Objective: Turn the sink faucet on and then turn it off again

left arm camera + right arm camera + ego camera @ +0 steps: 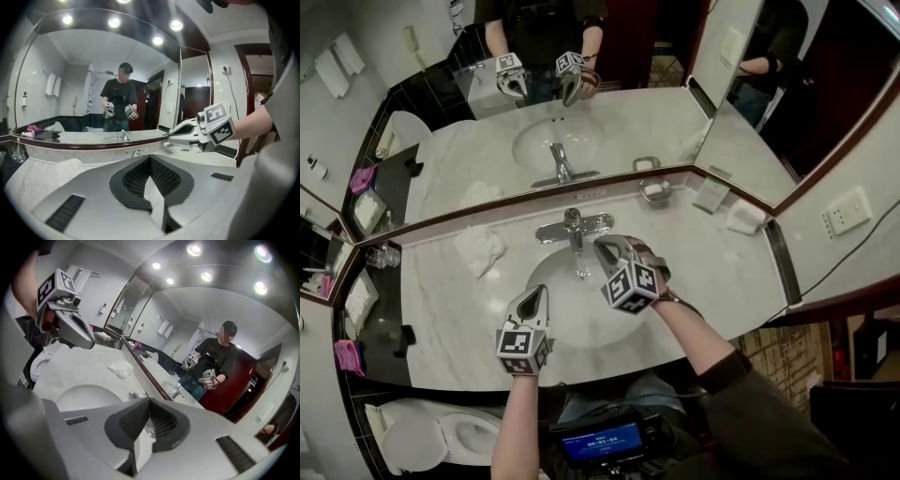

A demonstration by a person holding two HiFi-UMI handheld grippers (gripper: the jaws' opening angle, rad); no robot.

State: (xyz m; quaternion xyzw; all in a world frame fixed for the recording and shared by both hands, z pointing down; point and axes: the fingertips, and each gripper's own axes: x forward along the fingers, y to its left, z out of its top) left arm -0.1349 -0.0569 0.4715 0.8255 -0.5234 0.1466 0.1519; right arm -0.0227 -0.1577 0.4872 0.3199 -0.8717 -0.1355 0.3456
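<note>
Marble worktop w/ faucet: left claw & right claw were closed, empty; right looked liable to skid off it.

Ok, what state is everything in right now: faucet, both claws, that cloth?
Faucet, no running water visible.
Left claw, shut, empty, over the basin.
Right claw, shut, empty, just beside the faucet.
Cloth, crumpled on the counter, left of the basin.

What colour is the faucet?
The faucet is shiny silver chrome, clearest in the head view.
</note>
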